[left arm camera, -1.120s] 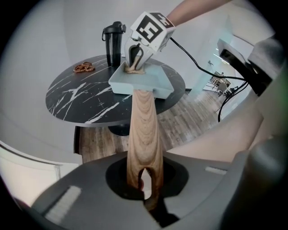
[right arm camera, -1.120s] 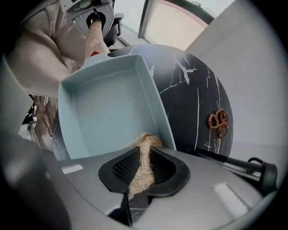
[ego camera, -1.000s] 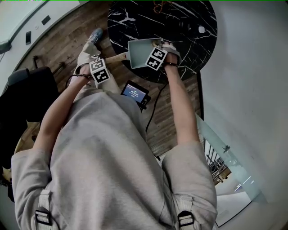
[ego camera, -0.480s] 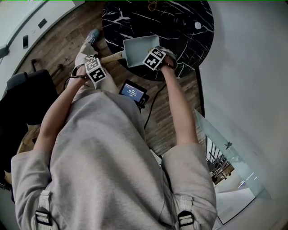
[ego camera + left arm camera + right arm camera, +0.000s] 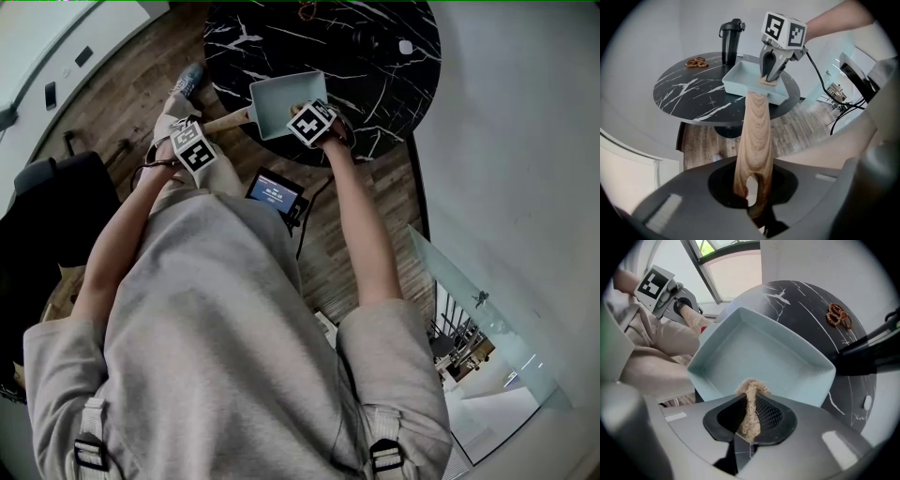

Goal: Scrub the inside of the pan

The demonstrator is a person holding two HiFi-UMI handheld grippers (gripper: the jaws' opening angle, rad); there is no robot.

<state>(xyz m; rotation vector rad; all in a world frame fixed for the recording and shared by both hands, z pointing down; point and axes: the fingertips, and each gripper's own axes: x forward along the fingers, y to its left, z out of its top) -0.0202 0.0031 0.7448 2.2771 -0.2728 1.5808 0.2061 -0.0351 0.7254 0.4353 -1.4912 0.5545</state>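
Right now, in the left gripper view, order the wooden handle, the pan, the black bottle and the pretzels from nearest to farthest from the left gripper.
1. wooden handle: centre, between the opening jaws of the left gripper.
2. pan: just beyond, at the table near edge.
3. black bottle, back centre, and pretzels, back left: too close to call.

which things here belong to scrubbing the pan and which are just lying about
In use: pale blue square pan; its wooden handle, in the left gripper, whose jaws are opening; tan fibre scrubber pad, pinched in the right gripper.

Lying about: black lidded tumbler; brown pretzel-shaped pieces; both on the black marble round table.
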